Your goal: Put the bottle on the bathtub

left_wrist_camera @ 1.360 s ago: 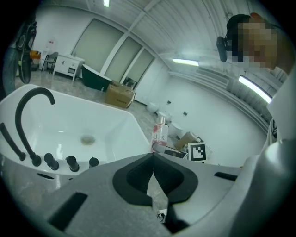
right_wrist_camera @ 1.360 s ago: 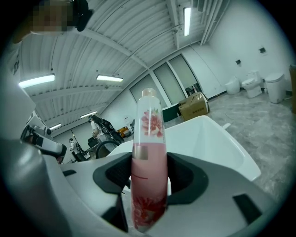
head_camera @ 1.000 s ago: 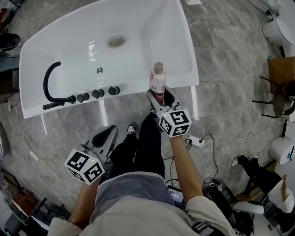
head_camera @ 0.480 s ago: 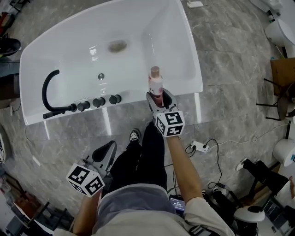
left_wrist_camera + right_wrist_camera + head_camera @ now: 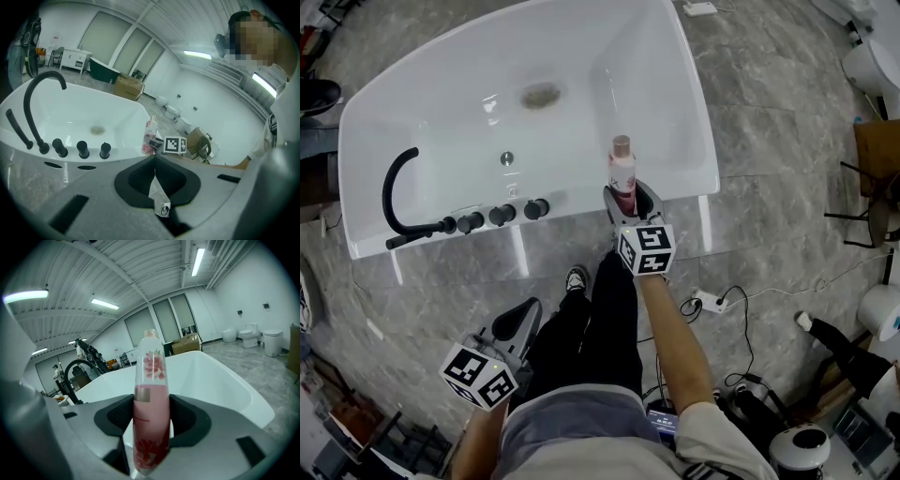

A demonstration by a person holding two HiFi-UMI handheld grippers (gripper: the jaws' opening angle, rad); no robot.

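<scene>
Two hand-held grippers were seen above a grey, marble-veined tile floor [image 5: 769,112]. The right gripper [image 5: 623,193] was closed on the bottle [image 5: 622,169], its dark padded jaws pressed against both sides of the lower body, as was shown plainly in the right gripper view [image 5: 151,416]. The bottle [image 5: 151,399] was held upright. It was slim, cylindrical and of clear plastic, filled with pink liquid to about two thirds, topped by a pale rounded cap and printed with red flowers near the shoulder and the base. A small tan rectangle and a thin red line were made out on its front, but no writing could be read.

The bottle was placed at the front ledge of the bathtub [image 5: 572,202], near its right corner; whether its base touched the ledge could not be told. The bathtub was of glossy white material, smooth and rounded, with a round drain [image 5: 541,94] in its floor. A black curved spout [image 5: 394,183] and three black round knobs [image 5: 502,214] were mounted on the ledge, well apart from the bottle.

The left gripper [image 5: 525,307] was held low beside the person's leg, with its jaws brought together and nothing grasped [image 5: 154,157].
</scene>
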